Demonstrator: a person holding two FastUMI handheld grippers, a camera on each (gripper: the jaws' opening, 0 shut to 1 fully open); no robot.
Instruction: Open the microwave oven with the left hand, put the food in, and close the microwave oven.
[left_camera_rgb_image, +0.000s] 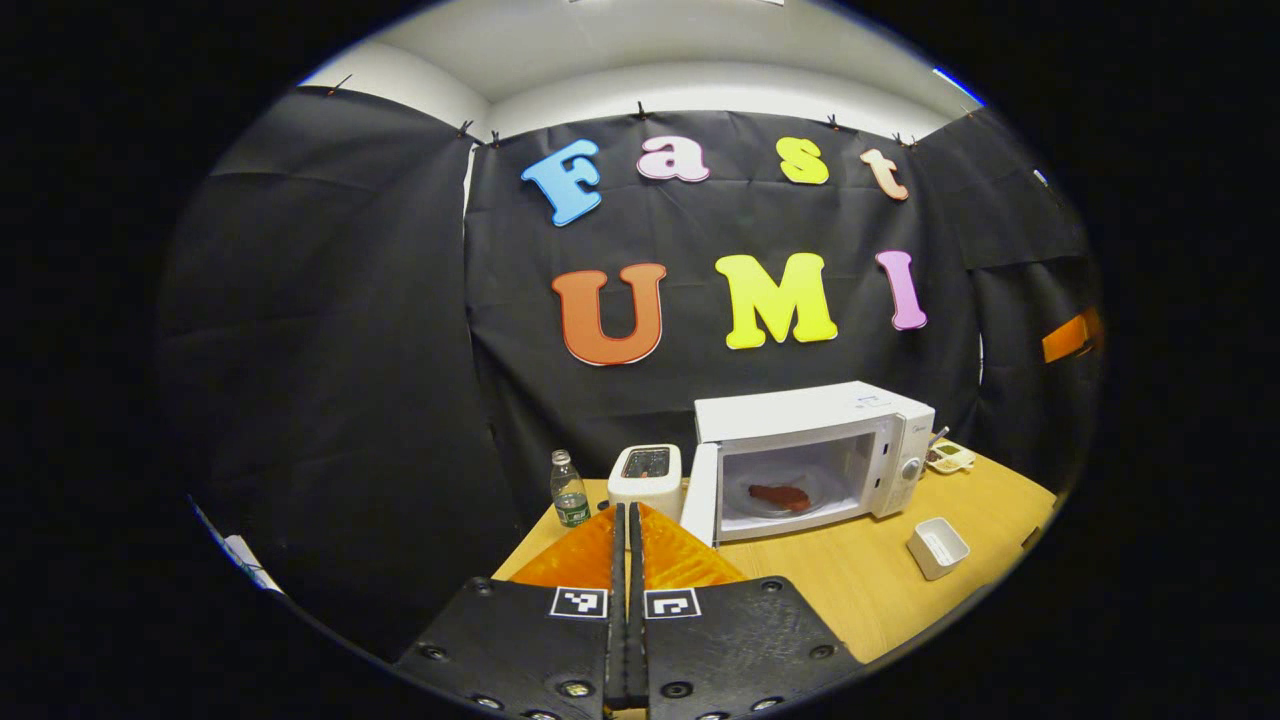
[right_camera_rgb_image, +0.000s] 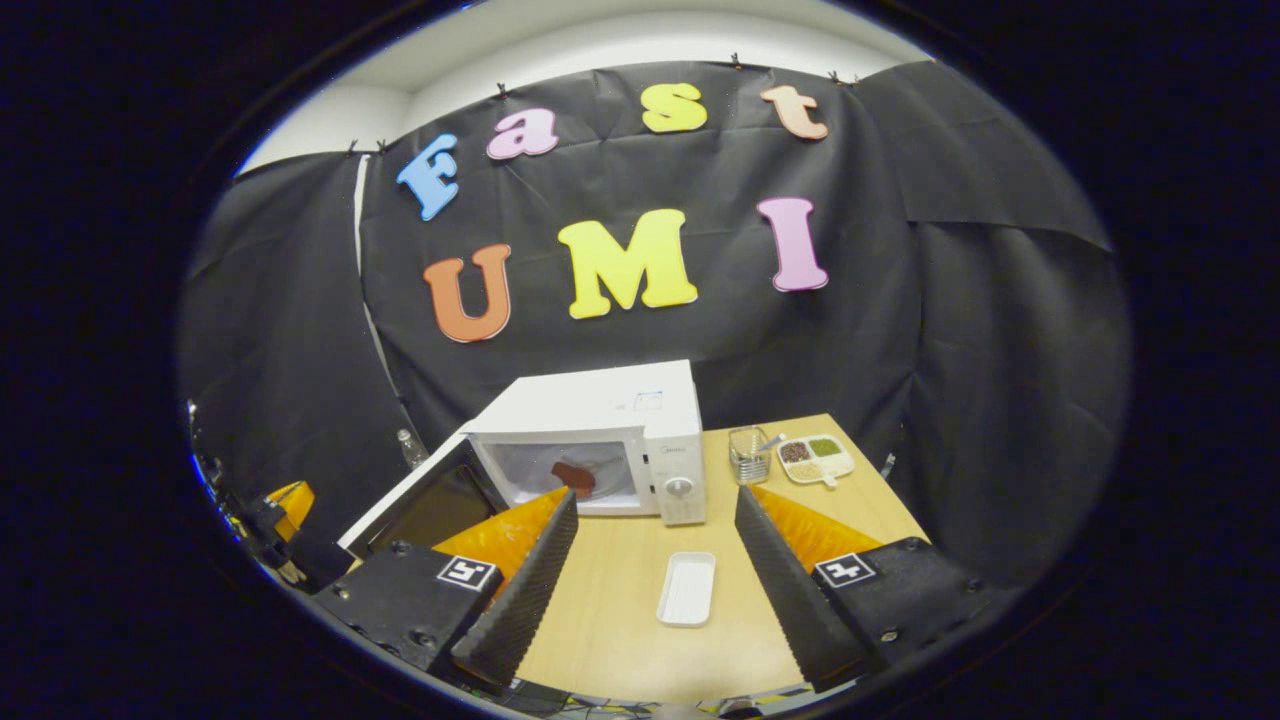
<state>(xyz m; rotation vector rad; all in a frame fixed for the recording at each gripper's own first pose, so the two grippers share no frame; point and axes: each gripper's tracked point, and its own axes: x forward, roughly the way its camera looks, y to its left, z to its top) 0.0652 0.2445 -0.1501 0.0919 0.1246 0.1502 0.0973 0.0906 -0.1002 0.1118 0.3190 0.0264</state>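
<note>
Microwave open, food inside, toaster left

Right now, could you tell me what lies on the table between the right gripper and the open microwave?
In the right gripper view, a white tray lies on the bare table between the right gripper and the microwave, apart from both.

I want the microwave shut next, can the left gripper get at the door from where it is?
Probably yes. The door stands swung open, the left gripper is shut and holds nothing, and only bare table lies between them in the left gripper view.
</note>
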